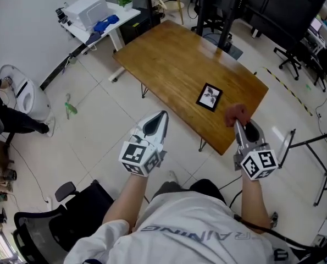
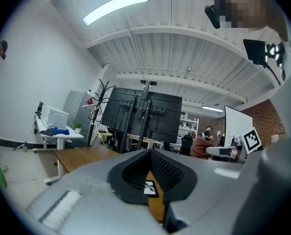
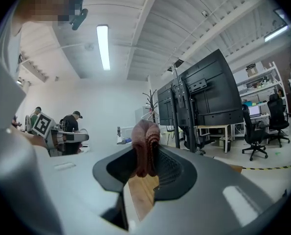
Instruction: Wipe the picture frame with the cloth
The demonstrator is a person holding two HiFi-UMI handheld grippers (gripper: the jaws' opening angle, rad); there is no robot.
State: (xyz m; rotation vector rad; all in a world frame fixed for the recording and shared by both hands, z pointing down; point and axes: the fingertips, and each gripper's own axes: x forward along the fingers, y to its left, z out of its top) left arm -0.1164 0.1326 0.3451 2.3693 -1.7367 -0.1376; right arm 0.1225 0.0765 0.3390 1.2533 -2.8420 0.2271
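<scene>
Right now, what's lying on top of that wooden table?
Only a black picture frame, lying flat near the near end of the wooden table. The reddish cloth is pinched in the right tool, not lying there, and it hides a patch of tabletop from view.

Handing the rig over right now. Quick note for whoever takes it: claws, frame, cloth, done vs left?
Left claw: shut, empty, held off the table's near edge.
Right claw: shut on the reddish-brown cloth, over the table's near corner.
Picture frame: lying flat on the wooden table, near that corner, ahead of both claws, untouched.
Done: cloth picked up.
Left: bring the cloth onto the frame and wipe it; the left claw could probably steady the frame.
</scene>
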